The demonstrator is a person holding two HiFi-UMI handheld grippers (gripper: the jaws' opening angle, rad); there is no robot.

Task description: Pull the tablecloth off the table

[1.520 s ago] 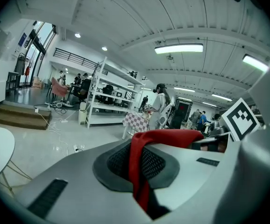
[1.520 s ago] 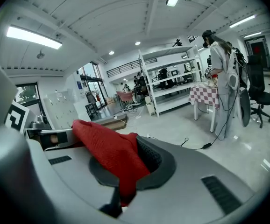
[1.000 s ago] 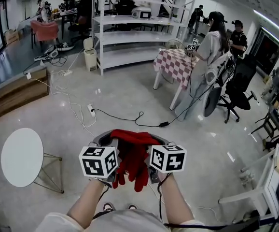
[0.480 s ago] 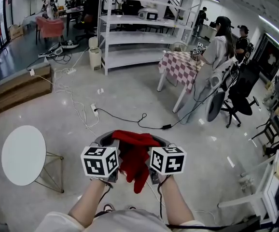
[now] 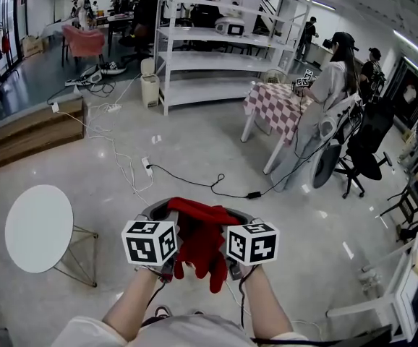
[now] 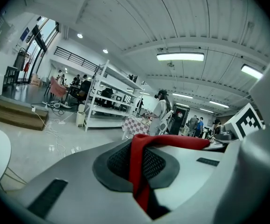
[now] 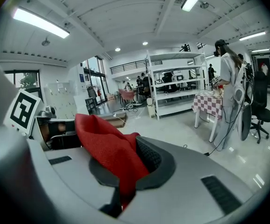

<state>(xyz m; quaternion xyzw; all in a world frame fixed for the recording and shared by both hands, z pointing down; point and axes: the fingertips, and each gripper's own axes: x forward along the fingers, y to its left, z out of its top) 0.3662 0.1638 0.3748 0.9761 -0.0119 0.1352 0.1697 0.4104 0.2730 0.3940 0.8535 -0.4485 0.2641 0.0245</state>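
A red tablecloth (image 5: 202, 241) hangs bunched between my two grippers, low in the head view, above the floor. My left gripper (image 5: 167, 219) is shut on one part of it; a red strip (image 6: 139, 167) runs through its pads in the left gripper view. My right gripper (image 5: 236, 219) is shut on another part, and a thick red fold (image 7: 109, 150) fills its jaws in the right gripper view. A round white table (image 5: 38, 228) stands bare at the left, apart from the cloth.
A white shelving rack (image 5: 223, 49) stands at the back. A table with a checked cloth (image 5: 278, 107) and a person (image 5: 332, 92) beside it are at the right, with a black office chair (image 5: 368, 139). Cables (image 5: 194, 176) cross the floor ahead. A wooden step (image 5: 32, 132) lies at the left.
The hanging end of the red cloth has swung and re-bunched between the grippers. The room view has shifted slightly, with the shelving and checked table sliding right. Both grips are unchanged.
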